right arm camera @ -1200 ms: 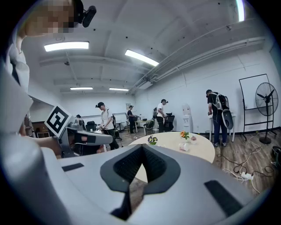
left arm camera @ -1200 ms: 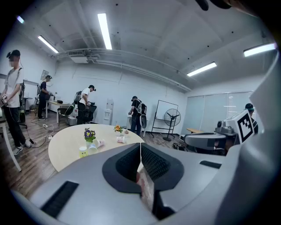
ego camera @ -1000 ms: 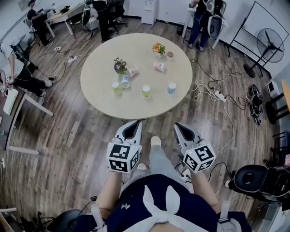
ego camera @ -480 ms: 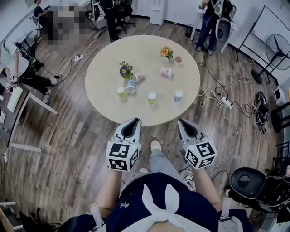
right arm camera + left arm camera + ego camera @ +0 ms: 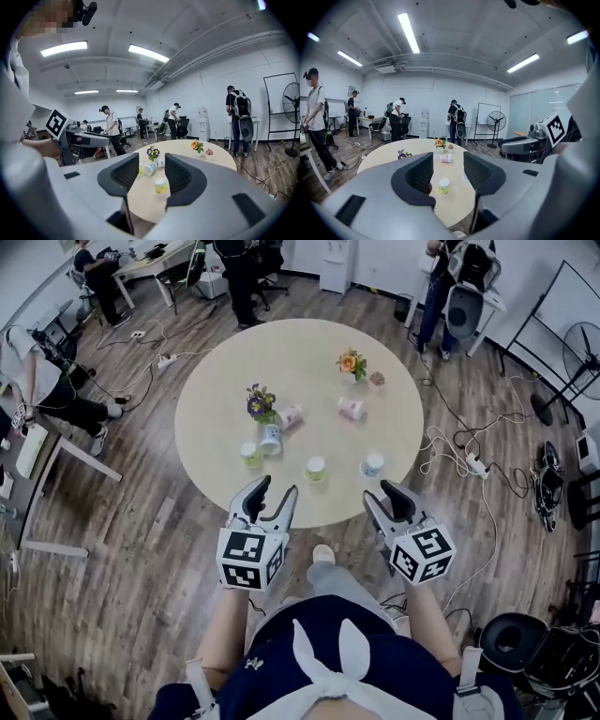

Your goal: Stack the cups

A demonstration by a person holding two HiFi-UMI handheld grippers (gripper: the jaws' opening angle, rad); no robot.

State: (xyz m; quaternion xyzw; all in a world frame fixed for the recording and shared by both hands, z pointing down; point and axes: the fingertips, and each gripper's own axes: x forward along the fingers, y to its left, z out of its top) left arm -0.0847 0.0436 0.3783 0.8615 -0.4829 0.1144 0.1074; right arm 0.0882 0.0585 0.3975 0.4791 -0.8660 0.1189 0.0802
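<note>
Several paper cups sit on the round table [image 5: 216, 381]. A yellow cup [image 5: 316, 468] and a blue cup [image 5: 372, 465] stand near the front edge. A green cup [image 5: 248, 455] stands further left. A blue-and-white cup [image 5: 271, 439] and two pink cups [image 5: 290, 416] [image 5: 351, 408] lie on their sides. My left gripper [image 5: 275, 493] and right gripper [image 5: 386, 495] hover at the near rim, short of the cups. Both jaws are opening with nothing between them. The yellow cup [image 5: 444, 186] [image 5: 161, 186] shows beyond each gap.
A purple flower pot [image 5: 260, 403] and an orange flower pot [image 5: 352, 362] stand on the table among the cups. Cables [image 5: 450, 437] trail over the wood floor on the right. People stand by desks [image 5: 159, 259] at the far wall.
Both grippers went from shut to open. They moved forward to the table's near edge, and the table now sits nearer in the head view.
</note>
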